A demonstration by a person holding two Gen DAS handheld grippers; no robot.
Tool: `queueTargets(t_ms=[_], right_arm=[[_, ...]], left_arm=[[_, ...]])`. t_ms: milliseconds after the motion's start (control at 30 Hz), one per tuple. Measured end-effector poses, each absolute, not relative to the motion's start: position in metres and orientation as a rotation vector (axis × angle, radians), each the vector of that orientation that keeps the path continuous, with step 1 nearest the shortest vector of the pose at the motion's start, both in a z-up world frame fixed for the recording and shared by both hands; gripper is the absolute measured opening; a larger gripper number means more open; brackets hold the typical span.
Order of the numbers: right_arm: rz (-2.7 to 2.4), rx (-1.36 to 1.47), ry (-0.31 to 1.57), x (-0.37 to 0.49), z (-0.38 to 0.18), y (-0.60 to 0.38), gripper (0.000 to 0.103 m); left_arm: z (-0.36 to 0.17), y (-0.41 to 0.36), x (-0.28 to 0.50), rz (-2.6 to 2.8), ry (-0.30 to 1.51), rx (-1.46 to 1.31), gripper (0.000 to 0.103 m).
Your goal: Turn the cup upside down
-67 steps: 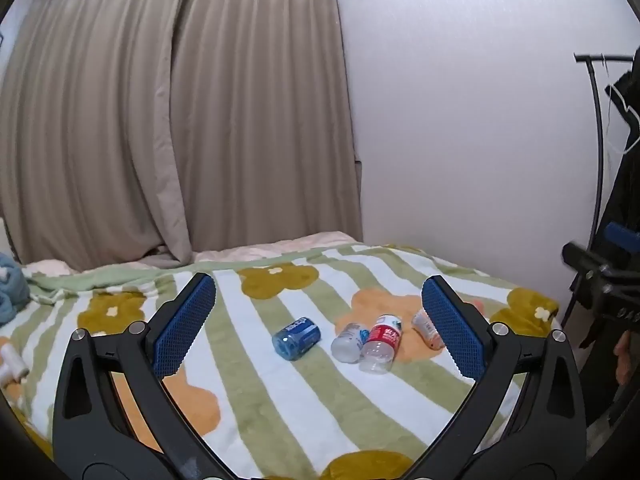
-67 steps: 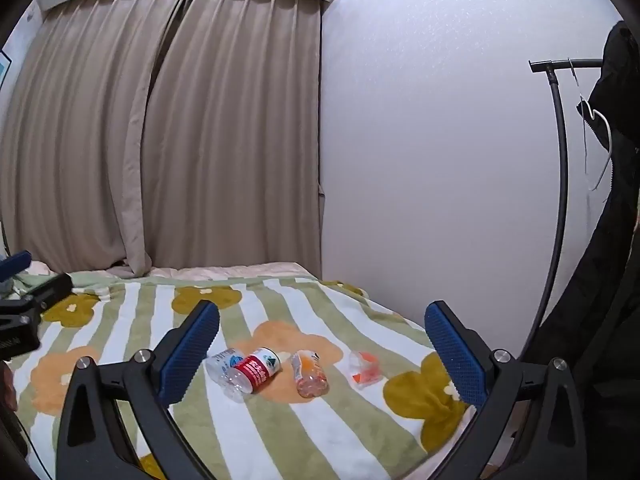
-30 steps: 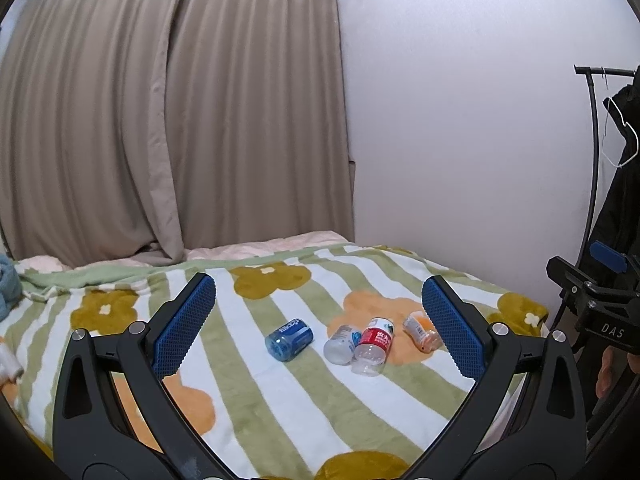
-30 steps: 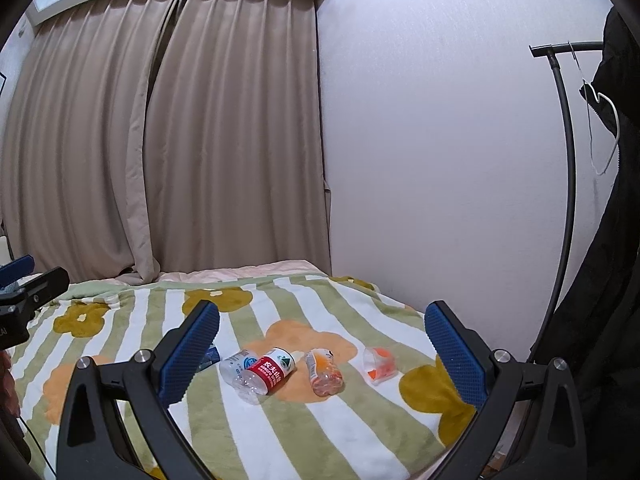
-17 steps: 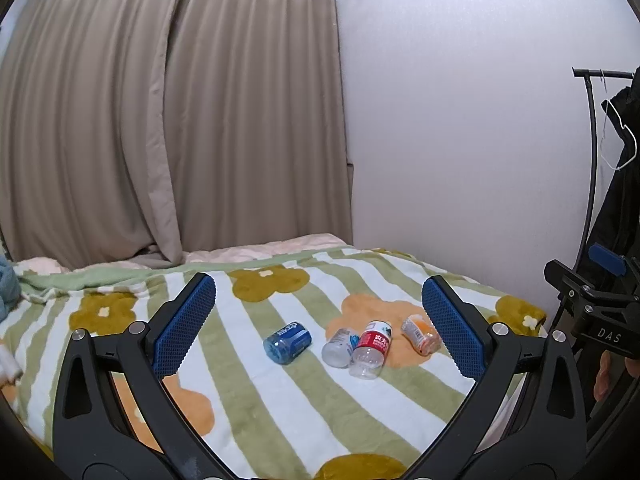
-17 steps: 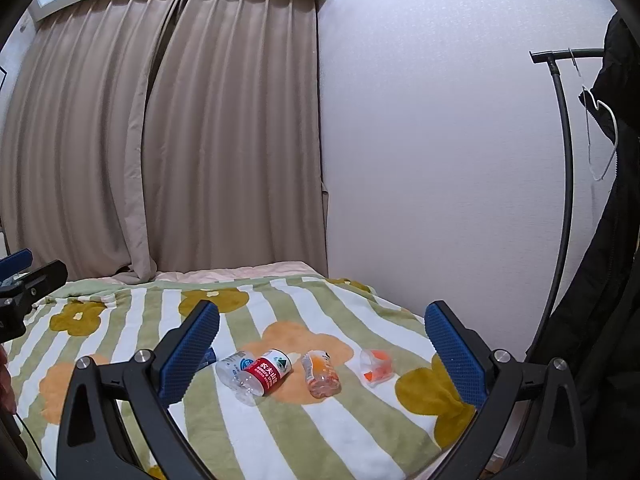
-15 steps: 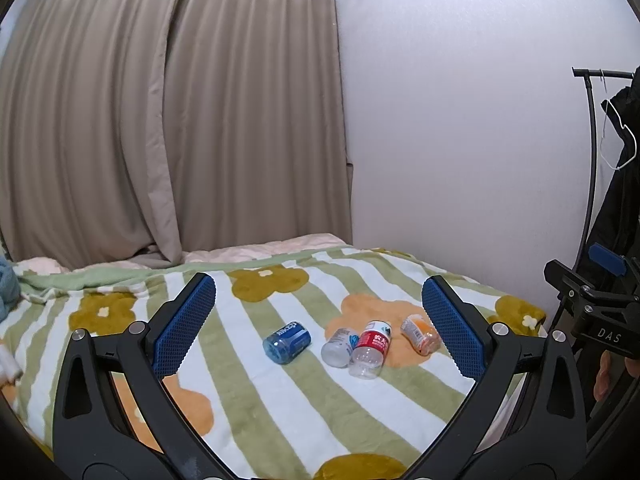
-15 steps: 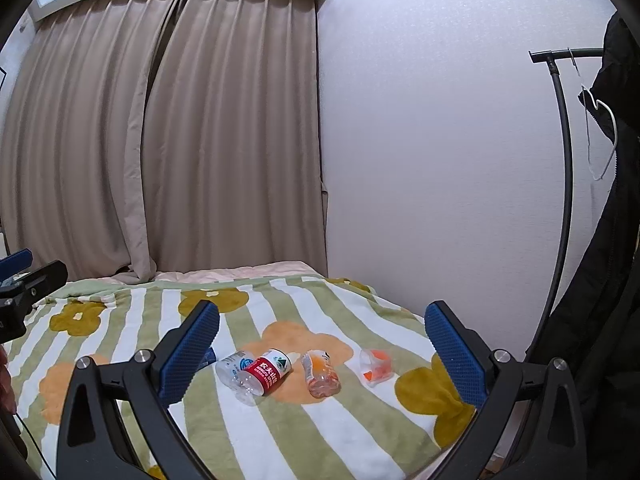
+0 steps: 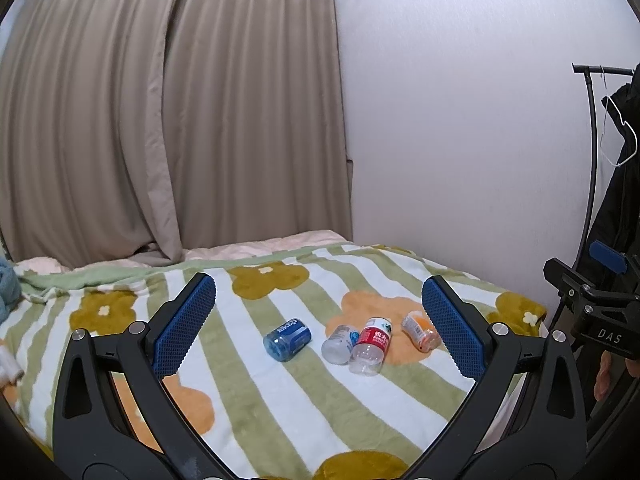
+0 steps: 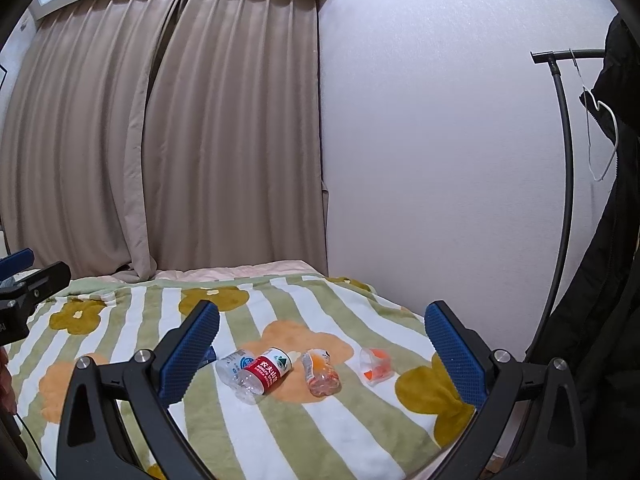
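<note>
A small clear cup with orange print (image 10: 375, 370) lies on its side on the striped flower blanket (image 10: 328, 428), far right of a row of containers. My right gripper (image 10: 320, 352) hangs open above the bed's near edge, well short of the cup. My left gripper (image 9: 318, 328) is open too, nothing between its fingers. In the left wrist view the cup is hidden behind the right finger (image 9: 452, 332). A blue can-shaped container (image 9: 287, 339) lies on its side at the row's left end.
Between them lie a clear blue-label bottle (image 10: 232, 364), a red-label bottle (image 10: 266, 374) and an orange bottle (image 10: 320, 376). A coat rack (image 10: 564, 160) with a dark coat stands right of the bed. Curtains and a white wall are behind.
Both views have drifted slightly, the bed sitting a little lower and farther than 2.2 s ago. The containers have not moved. Both grippers stay open.
</note>
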State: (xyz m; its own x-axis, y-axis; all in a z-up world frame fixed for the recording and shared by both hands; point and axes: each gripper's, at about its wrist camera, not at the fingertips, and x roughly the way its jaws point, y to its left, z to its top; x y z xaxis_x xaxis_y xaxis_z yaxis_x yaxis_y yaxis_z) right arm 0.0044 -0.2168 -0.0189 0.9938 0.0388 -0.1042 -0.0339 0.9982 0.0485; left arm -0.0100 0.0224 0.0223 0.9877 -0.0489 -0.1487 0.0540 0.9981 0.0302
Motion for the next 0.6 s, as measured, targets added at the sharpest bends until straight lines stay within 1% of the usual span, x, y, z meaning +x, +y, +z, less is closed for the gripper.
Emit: queueTargets(t_ms=[600], right_arm=[[0.037,0.047,0.103,0.0050,-0.0178,-0.2154,0.103]], left_arm=[[0.0225,0.0204,-0.0101,-0.052,0.151,0.035,0.103]])
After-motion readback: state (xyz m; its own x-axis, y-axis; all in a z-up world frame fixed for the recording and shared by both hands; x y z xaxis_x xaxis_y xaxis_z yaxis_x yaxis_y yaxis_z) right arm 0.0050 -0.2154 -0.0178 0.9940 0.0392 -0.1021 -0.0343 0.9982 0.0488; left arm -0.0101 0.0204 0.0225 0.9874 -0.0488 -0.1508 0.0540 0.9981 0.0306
